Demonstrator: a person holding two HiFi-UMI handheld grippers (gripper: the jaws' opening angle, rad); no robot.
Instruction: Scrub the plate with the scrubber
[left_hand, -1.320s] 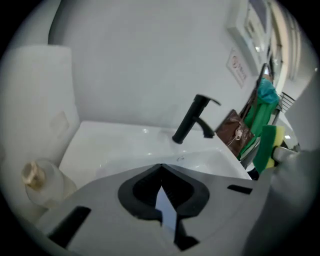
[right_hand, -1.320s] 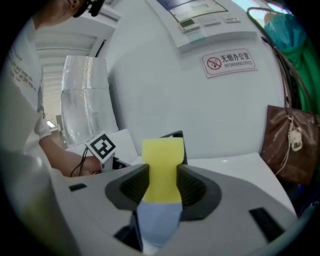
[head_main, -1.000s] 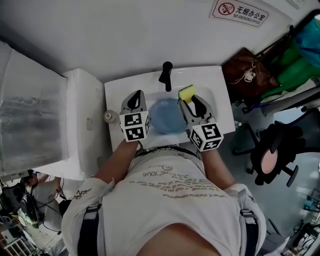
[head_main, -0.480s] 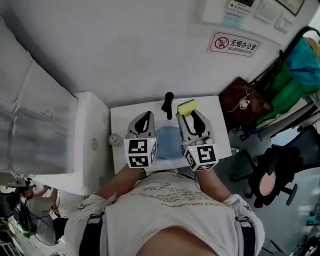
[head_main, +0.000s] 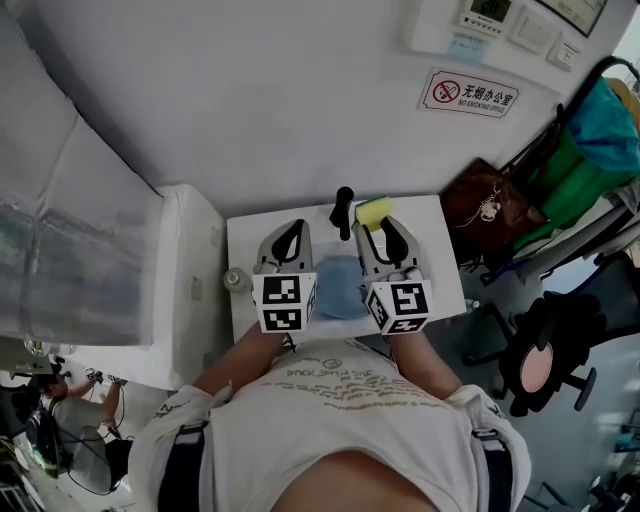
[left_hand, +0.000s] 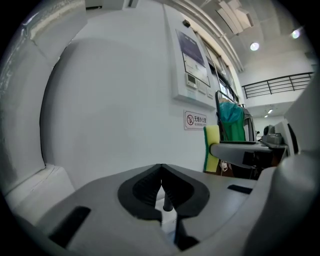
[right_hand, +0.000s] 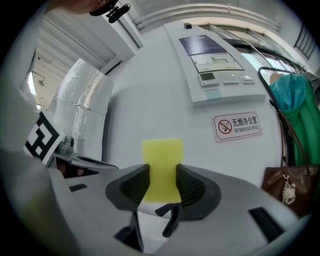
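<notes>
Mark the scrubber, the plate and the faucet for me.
scrubber (right_hand: 161, 172), right gripper view, middle of its yellow face.
plate (head_main: 340, 288), head view, its blue centre.
faucet (head_main: 344, 212), head view, its black upright body.

White wall (head_main: 250, 100) behind. No-smoking sign (head_main: 470, 92) on wall, switch panel (head_main: 480, 20) above it. Brown bag (head_main: 485, 215) at right, green cloth (head_main: 580, 170) beside it. Black chair (head_main: 545, 355) on grey floor (head_main: 560, 450). White cabinet (head_main: 190, 270) at left. Round ceiling light (left_hand: 254, 46) on.
</notes>
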